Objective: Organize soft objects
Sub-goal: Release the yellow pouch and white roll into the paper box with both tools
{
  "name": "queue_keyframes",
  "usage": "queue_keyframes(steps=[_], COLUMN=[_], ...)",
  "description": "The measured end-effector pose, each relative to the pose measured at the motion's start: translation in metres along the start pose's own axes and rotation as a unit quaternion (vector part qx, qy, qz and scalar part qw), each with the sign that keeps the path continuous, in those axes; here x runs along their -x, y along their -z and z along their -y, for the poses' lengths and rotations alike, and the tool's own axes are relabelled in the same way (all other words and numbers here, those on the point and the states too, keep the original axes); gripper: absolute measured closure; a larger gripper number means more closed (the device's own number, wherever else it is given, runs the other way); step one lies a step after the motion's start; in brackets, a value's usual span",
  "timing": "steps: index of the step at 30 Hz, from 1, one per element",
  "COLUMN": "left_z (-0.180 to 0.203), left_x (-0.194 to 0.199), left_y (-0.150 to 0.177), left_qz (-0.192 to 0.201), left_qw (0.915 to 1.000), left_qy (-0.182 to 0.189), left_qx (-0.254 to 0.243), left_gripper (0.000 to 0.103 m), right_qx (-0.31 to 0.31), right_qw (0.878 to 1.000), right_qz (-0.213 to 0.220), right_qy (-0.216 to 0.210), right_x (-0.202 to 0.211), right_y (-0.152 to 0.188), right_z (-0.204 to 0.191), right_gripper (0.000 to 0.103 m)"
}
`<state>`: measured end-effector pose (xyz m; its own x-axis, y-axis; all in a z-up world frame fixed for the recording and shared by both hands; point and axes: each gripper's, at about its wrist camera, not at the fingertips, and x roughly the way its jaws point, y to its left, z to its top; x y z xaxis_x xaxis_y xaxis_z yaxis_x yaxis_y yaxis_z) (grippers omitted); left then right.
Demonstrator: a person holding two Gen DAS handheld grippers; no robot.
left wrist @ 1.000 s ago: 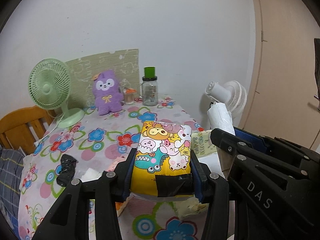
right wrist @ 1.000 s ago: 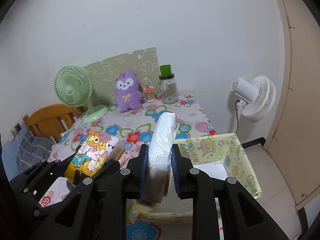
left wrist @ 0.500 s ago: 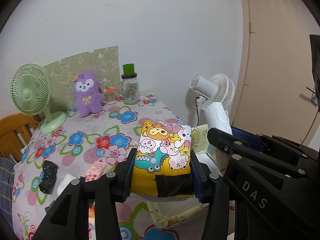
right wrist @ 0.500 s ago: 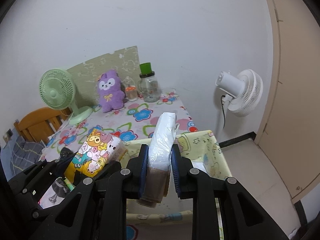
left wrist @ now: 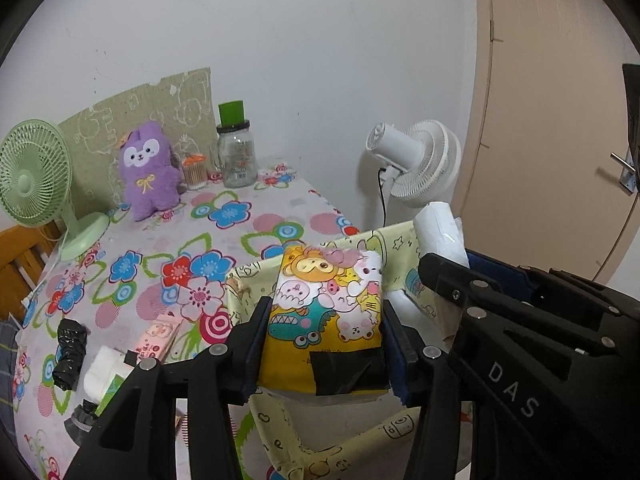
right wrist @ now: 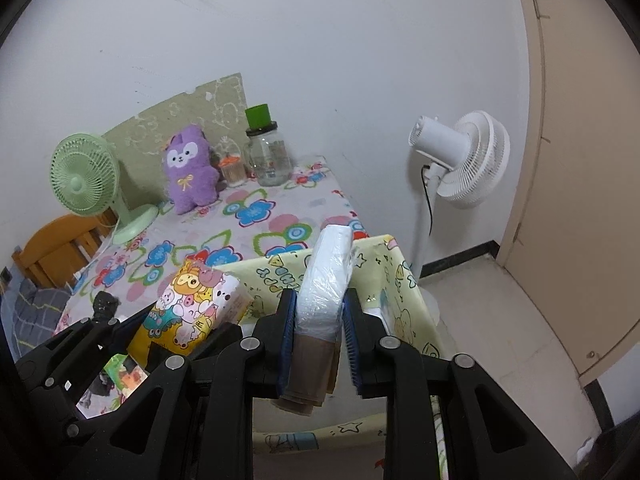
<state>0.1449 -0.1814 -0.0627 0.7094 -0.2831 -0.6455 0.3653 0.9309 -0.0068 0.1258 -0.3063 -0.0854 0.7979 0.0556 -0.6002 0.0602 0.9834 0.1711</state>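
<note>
Left gripper (left wrist: 326,316): we see its jaws, which have just been opening, spread about halfway yet pressing both sides of the cartoon tissue pack (left wrist: 326,312).
Right gripper (right wrist: 319,312): jaws, just eased slightly, nearly together, pinching the white wrapped pack (right wrist: 324,284).
Place: we find both packs above the yellow fabric bin (right wrist: 396,300), beside the floral table (left wrist: 168,256).
</note>
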Motion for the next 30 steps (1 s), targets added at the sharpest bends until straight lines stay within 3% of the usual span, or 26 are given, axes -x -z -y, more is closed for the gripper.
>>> queue_keyframes(steps=[4,6,12,26,30], left_z=[-0.003,-0.005,-0.015,-0.043,-0.051], left_x=[-0.004,-0.003,0.002,0.027,0.036], left_y=[0.002,0.003,0.004,0.008,0.009], left_qz=[-0.006,-0.006,0.001,0.017,0.021], left_qw=[1.0,1.0,0.9998,0.9991,0.999], left_qy=[-0.003,-0.004,-0.016,-0.027,-0.026], left_qx=[0.004,0.006,0.013,0.029,0.028], left_gripper=[0.039,0.033,0.011,0.0,0.0], right_qx=[-0.003,-0.008,-0.009,-0.001,-0.001], right_qw=[1.0,1.0,1.0,1.0,0.999], right_qz=[-0.009,-0.01,-0.005,0.021,0.027], right_qy=[0.003,0.001,0.009,0.015,0.016], right_x=[-0.006,-0.008,-0.007,0.012,0.018], right_y=[0.002,0.003,0.003,0.002,0.002], right_z=[0.0,0.001,-0.004,-0.031,-0.038], right_gripper=[0.06,0.047,0.034,0.009,0.008])
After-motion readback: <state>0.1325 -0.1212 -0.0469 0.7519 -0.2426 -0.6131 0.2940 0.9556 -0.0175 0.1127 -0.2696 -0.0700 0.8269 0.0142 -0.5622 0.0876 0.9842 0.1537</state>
